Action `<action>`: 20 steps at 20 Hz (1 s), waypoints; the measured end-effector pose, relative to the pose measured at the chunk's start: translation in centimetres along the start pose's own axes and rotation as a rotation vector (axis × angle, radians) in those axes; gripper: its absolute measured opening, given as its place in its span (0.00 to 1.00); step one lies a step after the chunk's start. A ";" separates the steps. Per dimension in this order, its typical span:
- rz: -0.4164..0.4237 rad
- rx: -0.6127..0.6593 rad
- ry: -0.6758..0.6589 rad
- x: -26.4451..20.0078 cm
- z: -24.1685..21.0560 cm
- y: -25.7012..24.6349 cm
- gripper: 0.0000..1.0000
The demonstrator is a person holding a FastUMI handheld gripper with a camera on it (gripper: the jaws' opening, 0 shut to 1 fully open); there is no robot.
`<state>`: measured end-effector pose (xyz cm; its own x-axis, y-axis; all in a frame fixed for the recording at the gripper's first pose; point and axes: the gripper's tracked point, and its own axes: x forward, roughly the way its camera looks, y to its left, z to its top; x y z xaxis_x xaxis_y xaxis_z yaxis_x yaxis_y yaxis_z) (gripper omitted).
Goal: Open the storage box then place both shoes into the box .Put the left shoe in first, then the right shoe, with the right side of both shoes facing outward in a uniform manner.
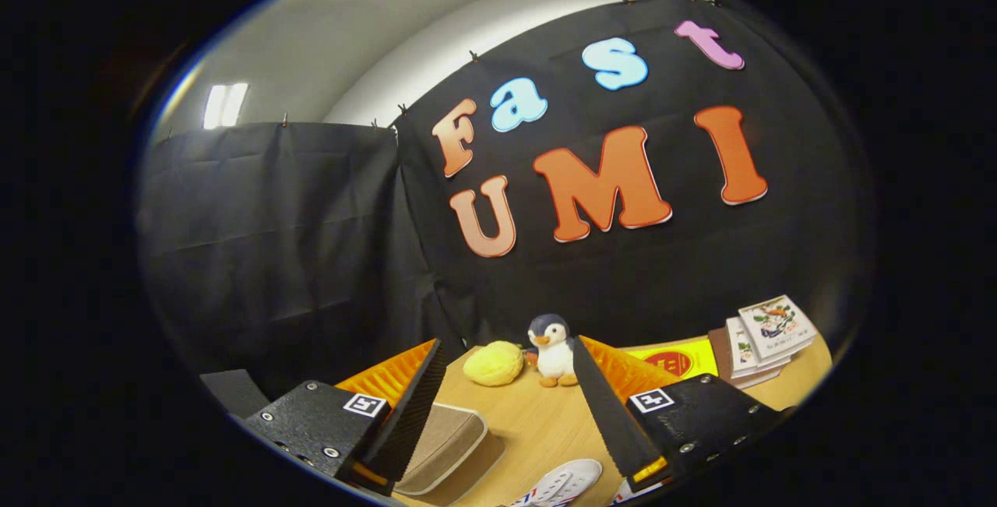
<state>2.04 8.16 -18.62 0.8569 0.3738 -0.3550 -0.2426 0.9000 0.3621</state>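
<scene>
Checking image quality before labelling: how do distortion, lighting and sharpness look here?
Gripper view: strong fisheye bending, the table edge and wall curve; ceiling lights glare brightly above, the cloth stays dark; the penguin and books are fairly sharp; the open tongs and shoe sit low and cropped.

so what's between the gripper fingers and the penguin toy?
Gripper view: bare wooden tabletop runs from the open gripper, holding nothing, to the penguin toy. A white shoe lies low between the fingers; a yellow plush sits beside the penguin.
</scene>
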 end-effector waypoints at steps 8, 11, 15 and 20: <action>0.107 0.220 0.335 2.2 -11.1 2.0 0.96; 0.165 0.354 0.501 2.0 -15.5 4.3 0.96; 0.209 0.453 0.681 1.5 -21.3 6.4 0.96; 0.232 0.537 0.760 1.4 -24.1 7.9 0.96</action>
<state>-9.63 21.21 -37.07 0.2434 0.7454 -0.6206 0.0340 0.6329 0.7735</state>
